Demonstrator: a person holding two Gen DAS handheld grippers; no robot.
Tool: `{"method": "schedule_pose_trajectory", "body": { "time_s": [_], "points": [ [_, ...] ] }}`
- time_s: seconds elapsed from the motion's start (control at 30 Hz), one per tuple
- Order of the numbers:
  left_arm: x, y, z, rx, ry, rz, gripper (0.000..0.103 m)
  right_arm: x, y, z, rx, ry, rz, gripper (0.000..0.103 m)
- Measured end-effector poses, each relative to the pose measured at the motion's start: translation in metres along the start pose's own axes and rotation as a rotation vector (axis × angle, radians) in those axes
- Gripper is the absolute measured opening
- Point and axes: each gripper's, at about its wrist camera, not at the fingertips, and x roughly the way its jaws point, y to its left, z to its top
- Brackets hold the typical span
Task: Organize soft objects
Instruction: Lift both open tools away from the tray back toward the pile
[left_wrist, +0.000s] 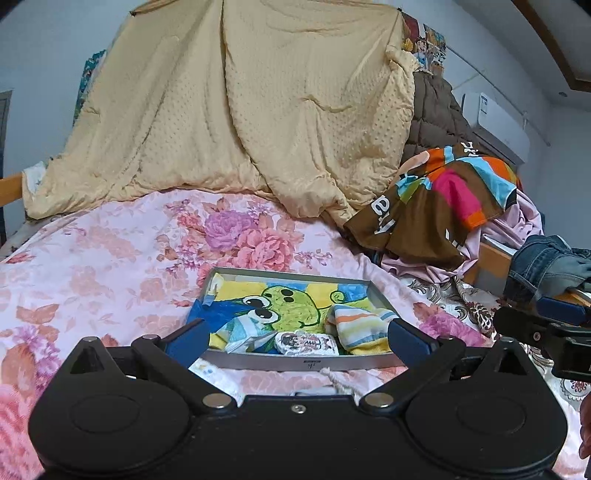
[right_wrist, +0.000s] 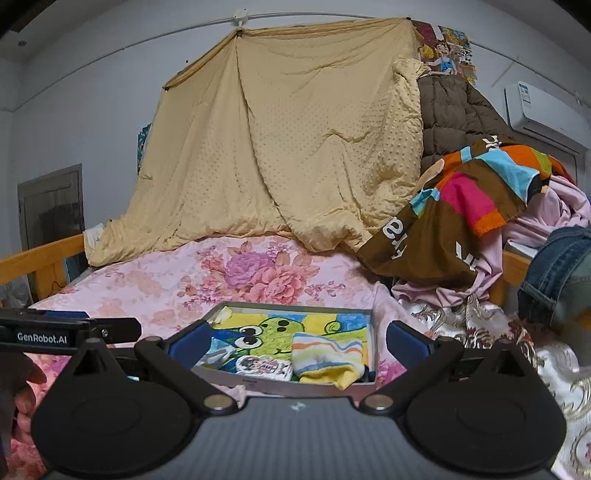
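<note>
A grey tray lies on the floral bed sheet. In it are a frog-print towel, a striped yellow sock, a small white patterned cloth and a light blue striped cloth. The tray, towel, sock and white cloth also show in the right wrist view. My left gripper is open and empty just before the tray. My right gripper is open and empty, also at the tray's near edge.
A tan quilt hangs at the back of the bed. A heap with a brown multicoloured cloth, pink fabric and jeans lies at the right. A white drawstring cord lies in front of the tray. The floral sheet spreads to the left.
</note>
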Motion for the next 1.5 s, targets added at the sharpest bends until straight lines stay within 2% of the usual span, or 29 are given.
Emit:
{"method": "schedule_pose_trajectory", "body": {
  "time_s": [0.6, 0.93, 1.3, 1.5],
  "points": [
    [-0.052, 0.019, -0.034, 0.029, 0.019, 0.035, 0.102, -0.041, 0.02, -0.039, -0.013, 0.009, -0.017, 0.103],
    [-0.064, 0.038, -0.052, 0.095, 0.101, 0.04, 0.102, -0.05, 0.039, -0.062, -0.056, 0.064, 0.025, 0.103],
    [-0.072, 0.053, -0.069, 0.117, 0.178, 0.063, 0.102, -0.049, 0.069, -0.081, -0.129, 0.117, 0.09, 0.103],
    [-0.07, 0.061, -0.076, 0.075, 0.222, 0.069, 0.102, -0.045, 0.079, -0.092, -0.163, 0.147, 0.119, 0.103]
  ]
}}
